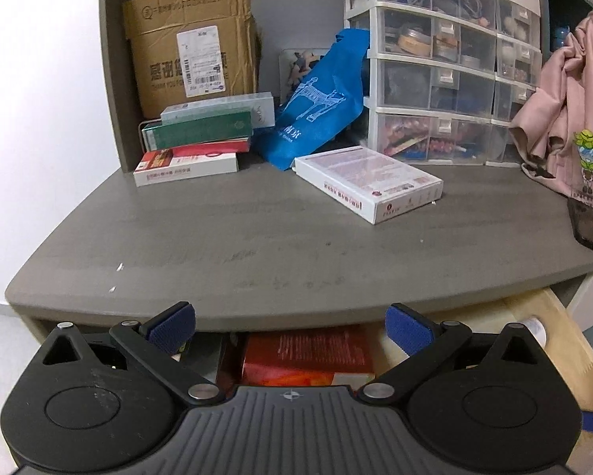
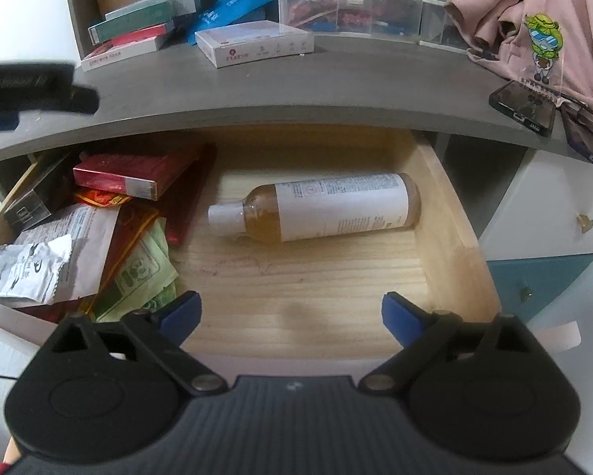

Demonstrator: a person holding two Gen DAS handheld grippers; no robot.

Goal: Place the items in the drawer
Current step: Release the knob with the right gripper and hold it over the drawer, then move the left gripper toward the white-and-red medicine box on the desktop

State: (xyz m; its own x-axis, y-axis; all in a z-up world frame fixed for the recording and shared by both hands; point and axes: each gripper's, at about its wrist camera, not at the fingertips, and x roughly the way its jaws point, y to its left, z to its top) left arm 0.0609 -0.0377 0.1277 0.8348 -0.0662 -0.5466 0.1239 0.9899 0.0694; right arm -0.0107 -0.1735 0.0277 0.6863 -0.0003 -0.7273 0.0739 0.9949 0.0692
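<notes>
I see both my left gripper [image 1: 290,326] and right gripper [image 2: 290,312] spread wide, empty; the bottle [image 2: 328,208] lies on its side in the open drawer [image 2: 458,237], the white box [image 1: 369,182] on the desk [image 1: 217,237]

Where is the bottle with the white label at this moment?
In the right wrist view, the bottle lies on its side in the open wooden drawer, right of the red box and packets.

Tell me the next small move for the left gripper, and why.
Probably reach forward to the white box lying alone on the desktop. The left gripper is open and empty at the desk's front edge, the drawer stands open, and that box is the nearest loose item.
</notes>
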